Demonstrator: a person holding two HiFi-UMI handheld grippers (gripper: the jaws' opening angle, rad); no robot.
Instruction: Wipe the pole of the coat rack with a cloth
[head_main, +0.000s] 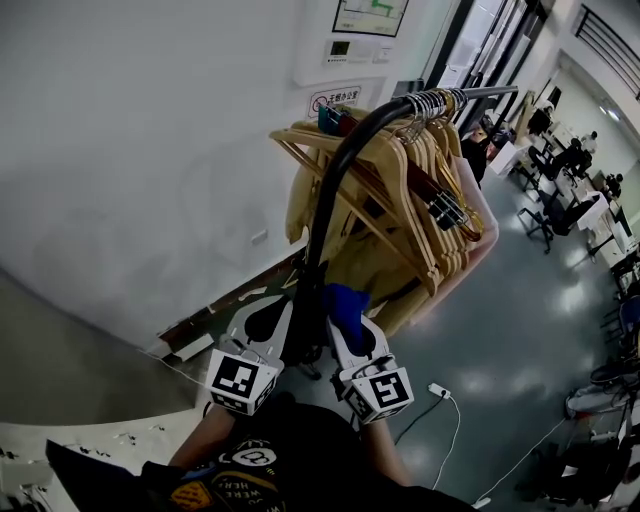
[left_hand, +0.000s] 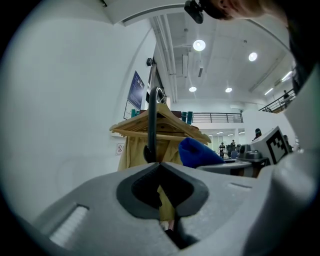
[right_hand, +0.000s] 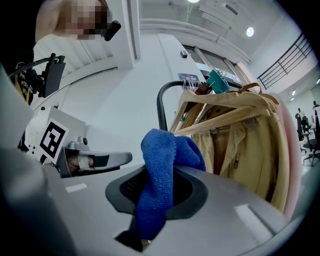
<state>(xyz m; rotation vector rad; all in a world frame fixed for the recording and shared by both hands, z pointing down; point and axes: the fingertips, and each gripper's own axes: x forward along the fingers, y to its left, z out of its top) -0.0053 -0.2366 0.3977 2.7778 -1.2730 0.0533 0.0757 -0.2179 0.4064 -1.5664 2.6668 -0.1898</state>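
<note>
The coat rack's black pole (head_main: 335, 180) rises between my two grippers and bends right into the hanging bar. My left gripper (head_main: 272, 318) sits at the pole's left side, jaws together; in the left gripper view the pole (left_hand: 151, 130) stands just beyond my left gripper (left_hand: 159, 165), with nothing seen between the jaws. My right gripper (head_main: 350, 325) is at the pole's right side, shut on a blue cloth (head_main: 343, 300). The cloth (right_hand: 162, 165) bunches up out of my right gripper (right_hand: 160, 175), with the pole (right_hand: 162, 107) close behind it.
Wooden hangers (head_main: 400, 190) with tan coats (right_hand: 235, 145) crowd the bar to the right of the pole. A white wall (head_main: 130, 150) stands close on the left. A power strip with cables (head_main: 438, 390) lies on the floor. Desks and chairs (head_main: 560, 190) fill the far right.
</note>
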